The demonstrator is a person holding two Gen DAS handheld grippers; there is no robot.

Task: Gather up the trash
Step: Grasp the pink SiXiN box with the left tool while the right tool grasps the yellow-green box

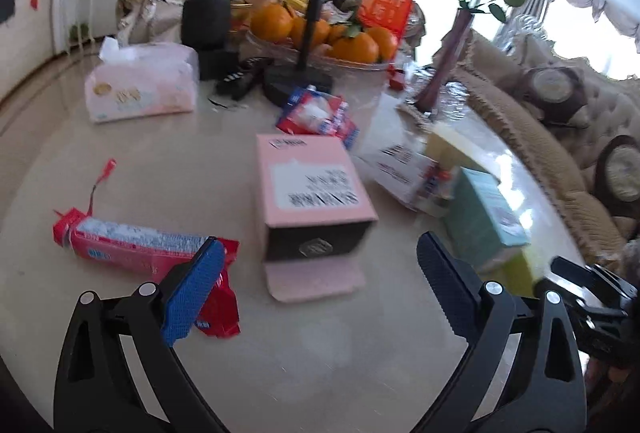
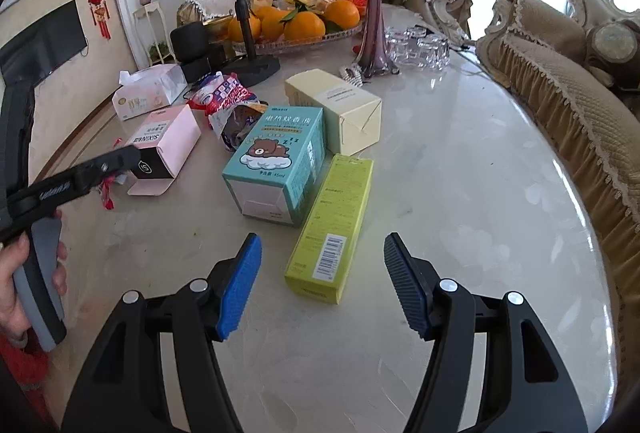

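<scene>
My left gripper (image 1: 316, 285) is open and empty just above the table, with a pink box (image 1: 312, 189), its flap open, straight ahead between the fingers. A red wrapper (image 1: 136, 245) lies by the left finger. My right gripper (image 2: 322, 281) is open and empty, right behind a lime-green box (image 2: 332, 229). A teal box (image 2: 280, 161), a cream box (image 2: 340, 109) and a crumpled red-blue wrapper (image 2: 226, 97) lie beyond. The pink box (image 2: 164, 145) also shows in the right wrist view.
A marble table (image 2: 460, 193) carries a tissue pack (image 1: 140, 89), a fruit bowl with oranges (image 2: 296, 25), a purple vase (image 2: 374, 13), glass cups (image 2: 420, 47), a black stand (image 1: 308, 13) and a remote (image 1: 240, 77). Sofas stand behind and to the right.
</scene>
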